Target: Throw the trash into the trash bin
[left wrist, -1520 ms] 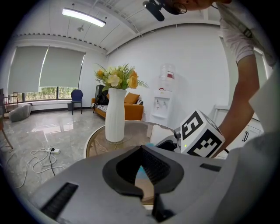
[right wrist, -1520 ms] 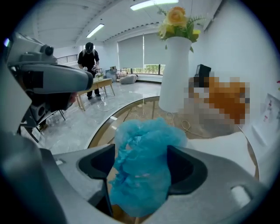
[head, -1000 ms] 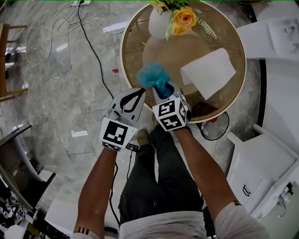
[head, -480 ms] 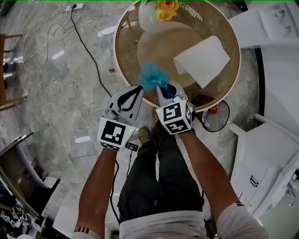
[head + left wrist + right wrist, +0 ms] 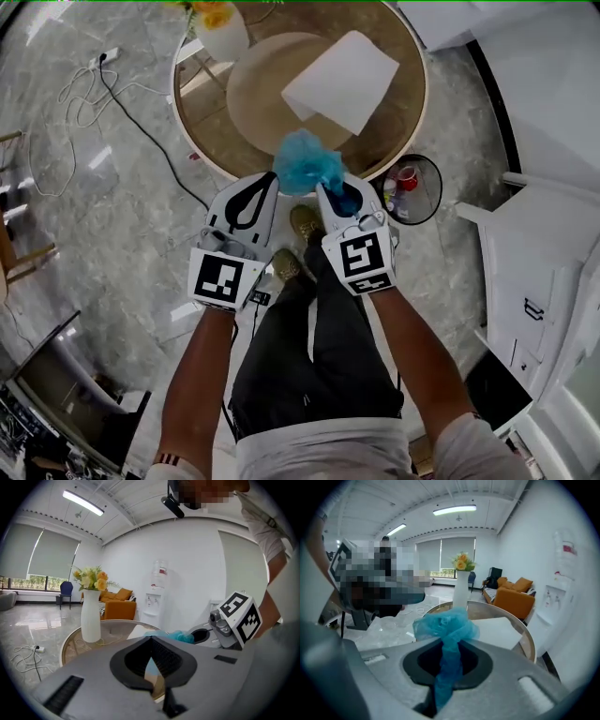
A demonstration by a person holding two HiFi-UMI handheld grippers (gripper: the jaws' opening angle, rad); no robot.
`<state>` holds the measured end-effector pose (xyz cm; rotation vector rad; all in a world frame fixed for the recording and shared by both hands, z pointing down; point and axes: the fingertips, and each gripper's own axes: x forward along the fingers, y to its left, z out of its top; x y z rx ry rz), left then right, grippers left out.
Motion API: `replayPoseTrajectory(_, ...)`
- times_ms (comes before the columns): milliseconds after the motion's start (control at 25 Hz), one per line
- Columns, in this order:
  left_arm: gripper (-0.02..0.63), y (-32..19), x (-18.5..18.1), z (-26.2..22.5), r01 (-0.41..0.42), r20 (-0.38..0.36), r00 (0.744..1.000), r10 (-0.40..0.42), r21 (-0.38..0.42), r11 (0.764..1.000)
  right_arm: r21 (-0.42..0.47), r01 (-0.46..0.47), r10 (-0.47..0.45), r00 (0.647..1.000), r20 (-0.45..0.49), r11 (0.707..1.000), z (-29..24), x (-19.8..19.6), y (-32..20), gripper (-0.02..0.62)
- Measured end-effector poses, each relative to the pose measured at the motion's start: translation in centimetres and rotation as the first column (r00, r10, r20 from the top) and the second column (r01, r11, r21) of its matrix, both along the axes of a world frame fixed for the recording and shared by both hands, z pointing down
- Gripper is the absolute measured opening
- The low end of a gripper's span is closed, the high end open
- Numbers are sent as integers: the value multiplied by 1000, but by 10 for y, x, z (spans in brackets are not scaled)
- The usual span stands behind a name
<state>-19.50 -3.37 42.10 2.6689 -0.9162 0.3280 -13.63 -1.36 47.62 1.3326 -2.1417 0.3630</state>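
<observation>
Blue trash is pinched in the right gripper. Its jaws just closed on it, and the wad sticks out past the tips. Versus a second ago it's pulled back to the table's near edge. Trash bin is on the floor, near right. Left gripper is clenched and empty. Pick looks done; carry next.

A: Your left forearm and right forearm reach forward side by side, with the grippers close together and tipped downward.
B: Your left gripper has its jaws pressed together, nothing between them.
A: Your right gripper has just been closing its jaws; they pinch the blue trash, which bunches beyond the tips.
</observation>
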Motion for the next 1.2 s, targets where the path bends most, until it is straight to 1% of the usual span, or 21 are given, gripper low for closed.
replayPoseTrajectory(160,0,17,36,-12,-29,-11,1000,29,8,1000,17,-70,70,997,12,997,-17,46,30,25)
replayPoseTrajectory(280,0,29,67,-24,-69,-22,997,70,13,998,23,-140,140,990,8,990,-30,87,52,25)
replayPoseTrajectory(520,0,54,134,-31,-143,-21,989,144,41,989,11,-279,278,960,10,960,-42,170,93,26)
replayPoseTrajectory(600,0,62,158,-32,-168,-14,986,168,29,985,-1,-310,310,951,6,951,-37,199,103,26)
replayPoseTrajectory(680,0,67,180,-29,-183,-10,983,183,34,983,-17,-333,333,943,-2,943,-29,227,112,26)
replayPoseTrajectory(760,0,71,200,-26,-187,-8,982,188,34,982,-41,-351,351,936,-11,935,-17,252,121,26)
replayPoseTrajectory(920,0,74,233,-21,-201,17,980,201,-4,980,-106,-362,361,932,-34,926,15,292,133,29)
replayPoseTrajectory(1080,0,74,256,-5,-209,31,978,208,5,978,-176,-329,325,944,-54,928,52,313,140,32)
replayPoseTrajectory(1200,0,76,273,10,-243,57,968,243,-1,970,-208,-303,295,953,-67,930,74,323,139,32)
